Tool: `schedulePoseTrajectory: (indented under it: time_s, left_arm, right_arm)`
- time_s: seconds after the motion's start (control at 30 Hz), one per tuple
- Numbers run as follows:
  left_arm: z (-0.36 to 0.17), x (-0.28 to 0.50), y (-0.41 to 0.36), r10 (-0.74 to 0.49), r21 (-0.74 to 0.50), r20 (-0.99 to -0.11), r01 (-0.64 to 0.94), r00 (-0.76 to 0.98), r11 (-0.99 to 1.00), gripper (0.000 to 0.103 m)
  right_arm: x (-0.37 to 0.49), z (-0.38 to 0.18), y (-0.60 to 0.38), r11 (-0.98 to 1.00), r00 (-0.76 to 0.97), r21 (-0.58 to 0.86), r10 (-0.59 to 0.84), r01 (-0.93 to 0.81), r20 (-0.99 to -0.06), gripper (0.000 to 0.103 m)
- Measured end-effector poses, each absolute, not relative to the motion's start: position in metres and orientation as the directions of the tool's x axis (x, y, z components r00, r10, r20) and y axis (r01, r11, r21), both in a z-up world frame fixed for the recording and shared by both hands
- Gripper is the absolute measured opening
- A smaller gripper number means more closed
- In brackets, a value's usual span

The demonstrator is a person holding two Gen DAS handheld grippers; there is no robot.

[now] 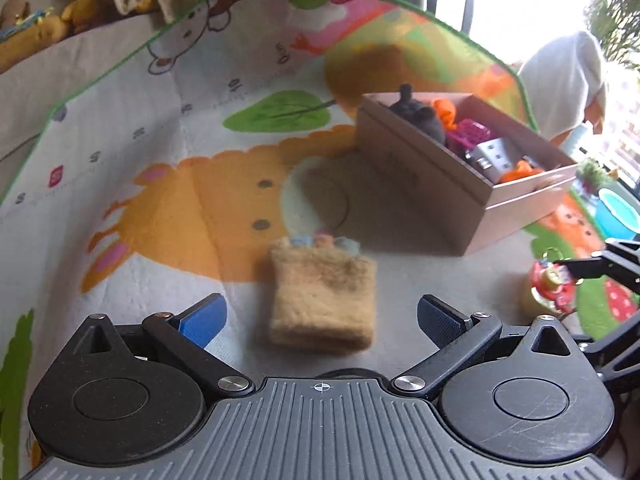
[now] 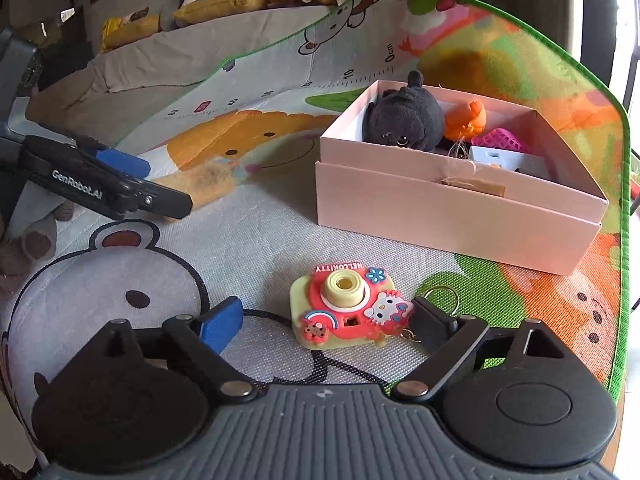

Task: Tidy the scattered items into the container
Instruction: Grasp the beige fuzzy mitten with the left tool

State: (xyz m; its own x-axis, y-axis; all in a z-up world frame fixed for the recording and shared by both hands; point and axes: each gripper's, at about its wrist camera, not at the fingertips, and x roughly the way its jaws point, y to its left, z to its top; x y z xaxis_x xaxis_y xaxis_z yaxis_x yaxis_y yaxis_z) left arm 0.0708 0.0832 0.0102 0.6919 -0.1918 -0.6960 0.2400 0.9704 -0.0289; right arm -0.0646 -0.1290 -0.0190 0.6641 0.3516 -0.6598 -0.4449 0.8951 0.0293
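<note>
Left gripper [image 1: 322, 314]: jaws spread wide, empty, hovering over the near end of the tan fuzzy pouch [image 1: 322, 294].
Tan fuzzy pouch: flat on the play mat [image 1: 160, 160], long axis running away from the left camera, pastel-trimmed end toward the pink box [image 1: 460, 196]; clear mat on both long sides.
Right gripper [image 2: 326, 318]: jaws wide, straddling the toy camera [image 2: 346, 306]; left pad apart from it, right finger close to its edge, contact uncertain.
Toy camera: face up on the mat, lens skyward, lettering side toward the box, keyring [image 2: 442, 300] on the right.
Pink box: open-topped, beyond both items, holding a dark plush [image 2: 404, 118] and other toys; open mat between it and each item.
</note>
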Motion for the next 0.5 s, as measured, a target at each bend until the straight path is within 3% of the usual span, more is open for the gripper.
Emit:
schedulePoseTrajectory:
  time_s: [0.23,0.3,0.4,0.43,0.5]
  left_arm:
    - [-0.007,0.088,0.068,-0.134,0.040,-0.703,0.227,0.699,0.973,0.102]
    - [-0.007,0.091,0.066,-0.146,0.027,-0.701,0.230,0.699,0.973,0.089]
    - [-0.005,0.089,0.060,-0.139,0.033,-0.695,0.225,0.705,0.974,0.075]
    - [-0.004,0.087,0.057,-0.140,0.033,-0.695,0.226,0.705,0.974,0.066]
    - [-0.001,0.082,0.051,-0.131,0.047,-0.698,0.228,0.704,0.973,0.064]
  right_arm:
    - [-0.065,-0.018,-0.130,0.898,0.670,0.030,0.349,-0.439,-0.655,0.087]
    - [-0.065,-0.018,-0.131,0.902,0.677,0.031,0.346,-0.432,-0.650,0.082]
    - [-0.068,-0.016,-0.134,0.905,0.689,0.025,0.341,-0.425,-0.640,0.068]
    - [-0.069,-0.016,-0.134,0.903,0.689,0.019,0.341,-0.429,-0.639,0.063]
    - [-0.072,-0.014,-0.136,0.898,0.687,0.008,0.342,-0.440,-0.641,0.062]
